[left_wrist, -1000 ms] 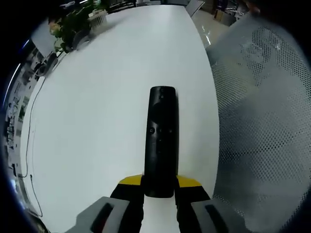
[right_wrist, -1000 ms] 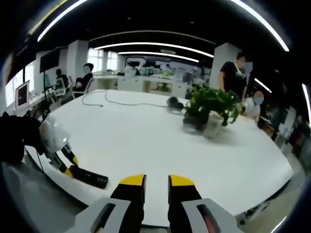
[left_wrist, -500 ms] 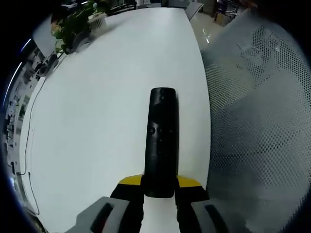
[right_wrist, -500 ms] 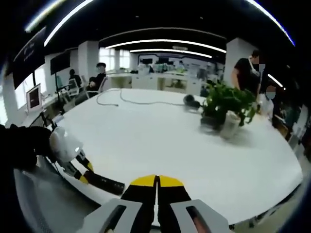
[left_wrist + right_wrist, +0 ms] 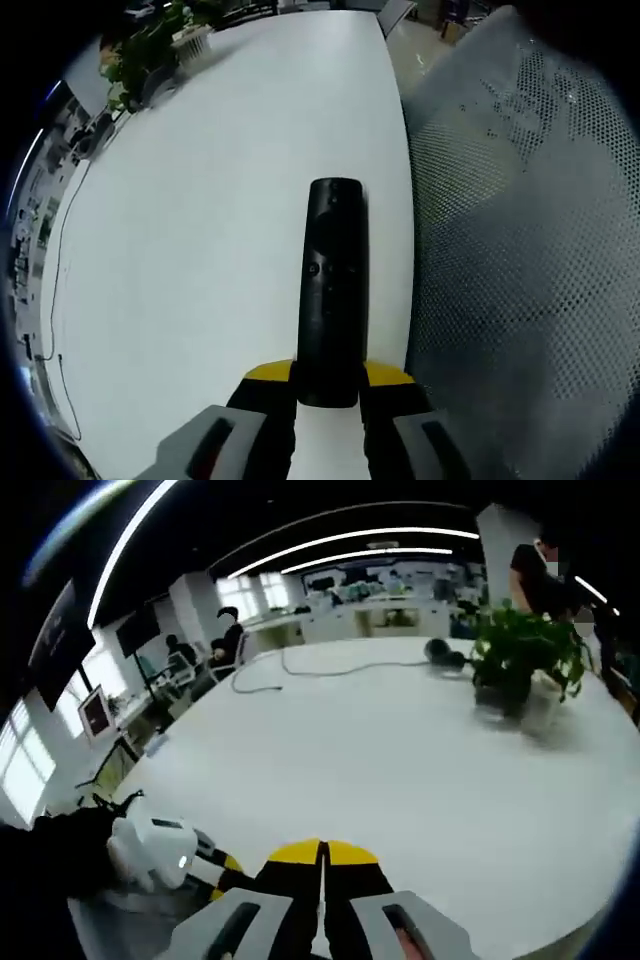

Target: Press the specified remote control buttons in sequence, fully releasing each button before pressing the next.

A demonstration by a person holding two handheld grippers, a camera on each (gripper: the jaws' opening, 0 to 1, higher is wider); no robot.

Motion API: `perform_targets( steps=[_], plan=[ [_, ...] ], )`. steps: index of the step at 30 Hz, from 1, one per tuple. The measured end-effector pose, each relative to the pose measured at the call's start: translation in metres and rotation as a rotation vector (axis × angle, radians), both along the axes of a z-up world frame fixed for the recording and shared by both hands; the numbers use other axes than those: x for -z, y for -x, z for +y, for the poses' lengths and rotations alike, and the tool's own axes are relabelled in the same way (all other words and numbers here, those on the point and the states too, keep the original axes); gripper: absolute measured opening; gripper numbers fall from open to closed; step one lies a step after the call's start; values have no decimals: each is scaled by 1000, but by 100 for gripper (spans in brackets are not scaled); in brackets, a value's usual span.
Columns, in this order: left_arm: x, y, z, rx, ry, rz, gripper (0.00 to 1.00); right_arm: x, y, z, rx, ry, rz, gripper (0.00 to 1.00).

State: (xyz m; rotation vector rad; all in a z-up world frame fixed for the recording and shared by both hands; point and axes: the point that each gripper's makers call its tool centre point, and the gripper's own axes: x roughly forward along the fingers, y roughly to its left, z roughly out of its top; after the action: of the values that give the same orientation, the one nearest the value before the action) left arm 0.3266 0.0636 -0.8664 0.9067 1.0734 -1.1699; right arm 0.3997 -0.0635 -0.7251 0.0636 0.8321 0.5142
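In the left gripper view a long black remote control points away over the white table, buttons up. My left gripper is shut on its near end, a yellow-tipped jaw on each side. My right gripper stands above the white table in the right gripper view, shut, its yellow tips pressed together with nothing between them. At the lower left of that view the left gripper shows as a white body in a dark-sleeved hand; the remote is hidden behind my right jaws there.
A grey mesh chair back rises close on the right of the table edge. A potted plant stands on the far side of the table, with headphones and a cable beyond. People sit and stand in the background.
My right gripper went from open to shut and has tilted down and swung toward the left gripper. The left gripper has kept its hold on the remote, drifting slightly toward the chair.
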Motion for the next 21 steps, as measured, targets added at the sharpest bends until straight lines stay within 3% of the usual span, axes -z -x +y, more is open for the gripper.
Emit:
perform_targets(
  steps=[3, 6, 10, 15, 21],
  plan=[
    [0, 0, 0, 1, 30, 2, 24, 11, -13, 10, -16, 8, -18, 0],
    [0, 0, -1, -12, 50, 3, 24, 39, -6, 19, -50, 5, 101, 0],
    [-1, 5, -5, -26, 92, 33, 24, 70, 5, 21, -57, 30, 171, 0],
    [-1, 8, -8, -6, 88, 29, 24, 108, 38, 11, -65, 93, 398, 0],
    [-1, 7, -7, 4, 105, 22, 24, 120, 49, 13, -55, 66, 492, 0]
  ],
)
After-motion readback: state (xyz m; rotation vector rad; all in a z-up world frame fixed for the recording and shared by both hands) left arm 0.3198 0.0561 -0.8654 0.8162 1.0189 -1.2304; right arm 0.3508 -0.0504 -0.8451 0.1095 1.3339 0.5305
